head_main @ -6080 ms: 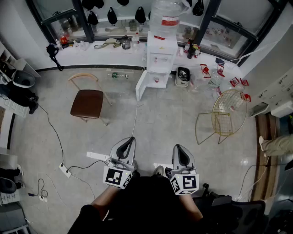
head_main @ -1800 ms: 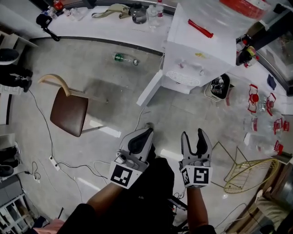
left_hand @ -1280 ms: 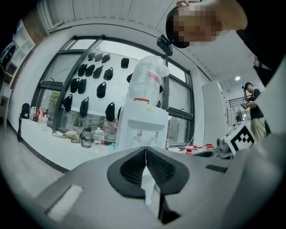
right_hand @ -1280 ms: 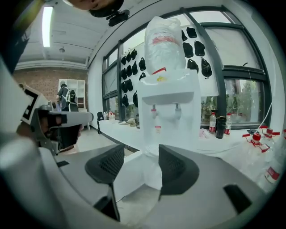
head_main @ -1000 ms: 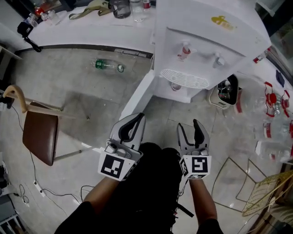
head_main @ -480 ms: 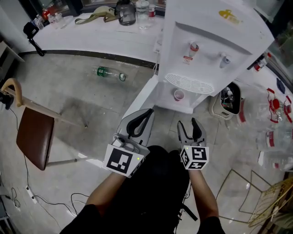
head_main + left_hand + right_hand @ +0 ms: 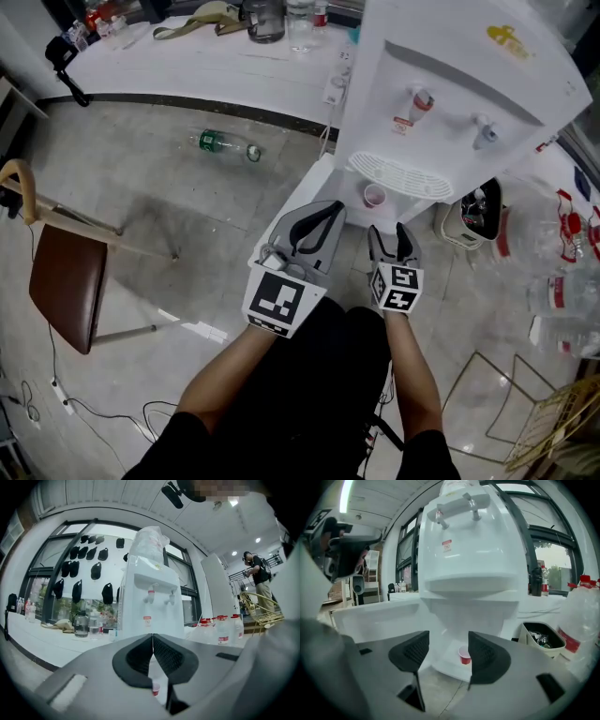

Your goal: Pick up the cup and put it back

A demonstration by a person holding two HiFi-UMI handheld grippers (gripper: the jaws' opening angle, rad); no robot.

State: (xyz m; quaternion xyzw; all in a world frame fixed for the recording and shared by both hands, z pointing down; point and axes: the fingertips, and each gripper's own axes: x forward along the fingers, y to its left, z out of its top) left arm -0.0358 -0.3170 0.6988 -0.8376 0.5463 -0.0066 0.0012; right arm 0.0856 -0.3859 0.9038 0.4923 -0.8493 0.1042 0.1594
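Where the cup stands: upright on the flat white shelf under the dispenser's drip grille, ahead of both my tools and touching neither.
Cup shape: small and round, narrowing toward its base, with a red wall, a pale inside and a thin rim.
Right tool: my jaws stand fairly wide apart and have just been opening a little more. Nothing sits between them. The cup shows far ahead in the gap, close to the right-hand pad in the right gripper view.
Pads: black, wedge-shaped and cross-hatched like a fine grid, set on smooth grey plastic.
Left tool: my jaws are together and empty, their tips meeting in one thin seam. The curved black pads leave a rounded hollow on each side.
Dispenser: a white, boxy body of smooth plastic with two small taps on its front. The grille below them is oval and slotted.
Bin: just beside the dispenser, with pale walls and a dark inside.
Floor: grey, hard and glossy, with bright glare patches.
Bottle: clear plastic with a green label, lying on its side on the floor.
Chair: brown padded seat and a pale curved wooden back.
Surface: long, white and smooth, running behind the dispenser.
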